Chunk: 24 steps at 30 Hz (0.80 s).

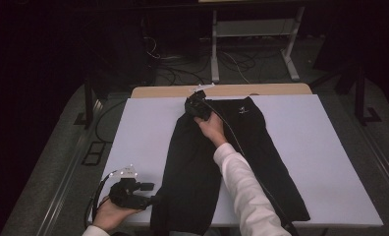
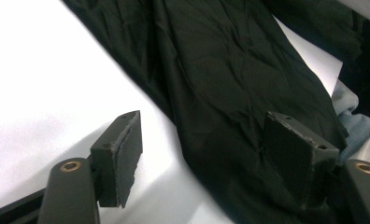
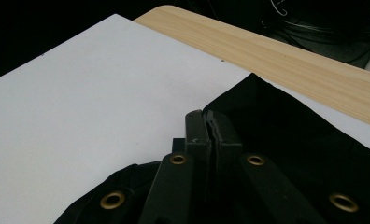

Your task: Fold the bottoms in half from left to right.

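A black garment [image 1: 202, 167] lies spread lengthwise on a white sheet [image 1: 143, 128], a small white logo [image 1: 243, 111] near its far end. My right gripper [image 1: 195, 105] sits at the garment's far left corner. In the right gripper view its jaws [image 3: 206, 114] are pressed together at the edge of the black cloth [image 3: 290, 140], which also bunches under them. My left gripper [image 1: 153, 199] is at the near left hem. It is open [image 2: 202, 119], one jaw over the white sheet and the other over the cloth [image 2: 220, 60].
The sheet covers a wooden table whose bare edge [image 1: 222, 90] shows at the far side [image 3: 290, 56]. A white-sleeved arm [image 1: 246, 191] crosses the garment. Cables and a metal frame [image 1: 251, 44] stand on the floor beyond.
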### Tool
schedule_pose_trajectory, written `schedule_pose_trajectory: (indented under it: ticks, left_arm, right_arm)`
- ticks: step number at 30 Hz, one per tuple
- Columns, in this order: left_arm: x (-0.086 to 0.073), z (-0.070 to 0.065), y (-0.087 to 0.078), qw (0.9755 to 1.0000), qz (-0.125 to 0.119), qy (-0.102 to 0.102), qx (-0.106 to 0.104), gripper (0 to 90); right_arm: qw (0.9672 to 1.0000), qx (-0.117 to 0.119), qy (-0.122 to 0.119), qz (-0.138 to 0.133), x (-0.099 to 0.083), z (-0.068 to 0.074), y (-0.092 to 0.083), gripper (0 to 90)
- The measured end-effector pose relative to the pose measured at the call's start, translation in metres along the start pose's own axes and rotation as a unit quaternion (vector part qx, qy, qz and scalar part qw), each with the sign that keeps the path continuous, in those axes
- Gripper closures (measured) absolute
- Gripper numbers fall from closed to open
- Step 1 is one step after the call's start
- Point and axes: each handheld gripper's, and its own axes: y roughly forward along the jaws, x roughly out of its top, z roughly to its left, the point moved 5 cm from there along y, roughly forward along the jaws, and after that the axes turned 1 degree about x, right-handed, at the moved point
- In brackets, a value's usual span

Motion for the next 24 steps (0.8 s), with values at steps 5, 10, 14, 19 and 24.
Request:
schedule_pose_trajectory:
  ticks: [5, 10, 14, 19, 24]
  left_arm:
    - [-0.001, -0.002, 0.003, 0.9999, 0.004, -0.001, -0.015, 38.6]
    - [-0.001, -0.003, 0.006, 0.9995, 0.017, 0.004, -0.027, 52.9]
    - [-0.002, -0.004, 0.007, 0.9992, 0.031, 0.002, -0.027, 68.9]
    - [0.002, -0.004, 0.006, 0.9994, 0.029, 0.007, -0.019, 87.1]
    - [0.009, -0.013, 0.006, 0.9987, 0.036, 0.025, -0.027, 88.4]
  right_arm:
    - [1.0, 0.0, -0.001, 0.0, 0.0, 0.001, 0.001, 86.5]
    - [1.0, 0.002, -0.007, 0.0, 0.0, 0.002, 0.001, 86.5]
    - [1.0, 0.003, -0.008, -0.004, 0.001, 0.002, 0.0, 86.5]
    - [1.0, 0.005, -0.004, -0.004, 0.002, 0.001, -0.001, 86.5]
    - [1.0, 0.006, -0.001, -0.004, 0.003, -0.001, -0.004, 86.5]
